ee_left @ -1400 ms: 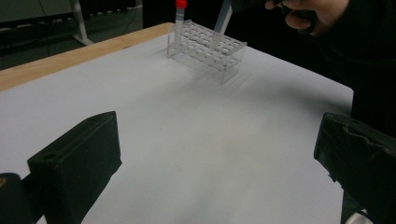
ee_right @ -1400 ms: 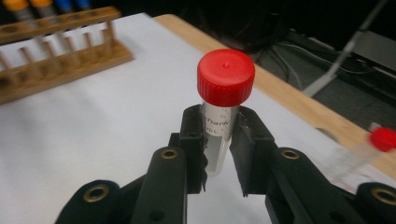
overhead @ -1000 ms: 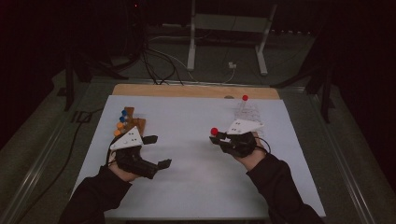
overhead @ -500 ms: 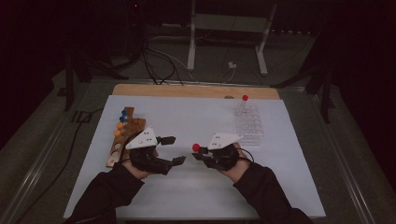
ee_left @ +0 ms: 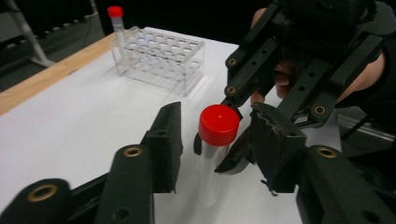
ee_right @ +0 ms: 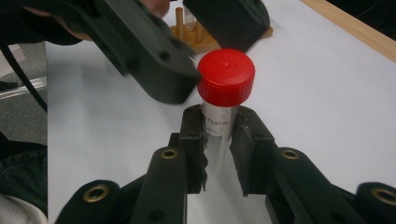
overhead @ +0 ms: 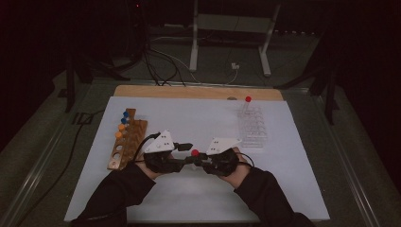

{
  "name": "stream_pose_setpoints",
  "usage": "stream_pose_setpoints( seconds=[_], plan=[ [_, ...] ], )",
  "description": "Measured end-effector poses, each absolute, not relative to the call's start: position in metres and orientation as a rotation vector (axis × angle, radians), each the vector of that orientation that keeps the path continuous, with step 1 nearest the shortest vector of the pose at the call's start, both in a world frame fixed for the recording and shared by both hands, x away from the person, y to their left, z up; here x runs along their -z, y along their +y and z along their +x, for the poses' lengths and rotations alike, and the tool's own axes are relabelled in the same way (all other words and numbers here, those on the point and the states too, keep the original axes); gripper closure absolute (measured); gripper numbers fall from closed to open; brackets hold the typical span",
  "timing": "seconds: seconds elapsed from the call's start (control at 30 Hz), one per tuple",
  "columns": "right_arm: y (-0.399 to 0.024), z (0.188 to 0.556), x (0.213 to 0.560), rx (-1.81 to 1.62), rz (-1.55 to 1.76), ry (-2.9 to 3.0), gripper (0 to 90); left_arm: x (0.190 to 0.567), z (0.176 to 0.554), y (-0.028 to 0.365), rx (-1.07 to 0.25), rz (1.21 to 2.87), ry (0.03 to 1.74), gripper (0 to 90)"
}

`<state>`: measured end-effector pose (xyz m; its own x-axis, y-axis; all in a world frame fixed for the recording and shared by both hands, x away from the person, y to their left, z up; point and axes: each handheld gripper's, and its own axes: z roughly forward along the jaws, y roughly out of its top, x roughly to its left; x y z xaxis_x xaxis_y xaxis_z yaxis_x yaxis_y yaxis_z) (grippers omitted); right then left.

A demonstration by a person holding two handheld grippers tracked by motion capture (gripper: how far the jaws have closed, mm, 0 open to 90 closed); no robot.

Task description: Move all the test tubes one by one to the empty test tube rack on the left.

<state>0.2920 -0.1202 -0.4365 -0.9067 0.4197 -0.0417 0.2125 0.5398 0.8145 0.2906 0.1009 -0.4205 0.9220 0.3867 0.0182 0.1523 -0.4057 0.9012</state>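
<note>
1. Your right tool (overhead: 202,163) is clamped on the clear body of a red-capped tube (overhead: 195,153), just under the cap; in the right gripper view both pads press its sides and hold it upright (ee_right: 223,107).
2. Your left tool (overhead: 186,153) meets it from the left, near the middle of the counter (overhead: 198,203). Its jaws have just been closing, with the tube's cap (ee_left: 218,125) between them. In the left gripper view a gap still shows on each side of the cap, so the pads are not yet pressing on it.
3. Farther off on the left lies the wooden rack (overhead: 126,144), with blue and orange caps at its far end.
4. Farther on the right stands the clear rack (overhead: 253,126), with a second red-capped tube (overhead: 247,102) upright at its far left corner.
</note>
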Motion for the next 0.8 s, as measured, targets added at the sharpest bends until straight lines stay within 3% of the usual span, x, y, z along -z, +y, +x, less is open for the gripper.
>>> stream_pose_setpoints(
  seconds=[0.17,0.37,0.8],
  plan=[
    [-0.120,0.291,0.435,-1.298,0.532,2.544,74.9,0.422,0.292,0.096,-0.280,1.991,0.372,69.3],
    [-0.122,0.292,0.434,-1.323,0.533,2.538,72.6,0.419,0.291,0.097,-0.311,1.989,0.367,71.7],
    [-0.140,0.296,0.421,-1.426,0.615,2.410,30.2,0.398,0.290,0.148,-0.395,1.968,0.479,71.9]
  ],
)
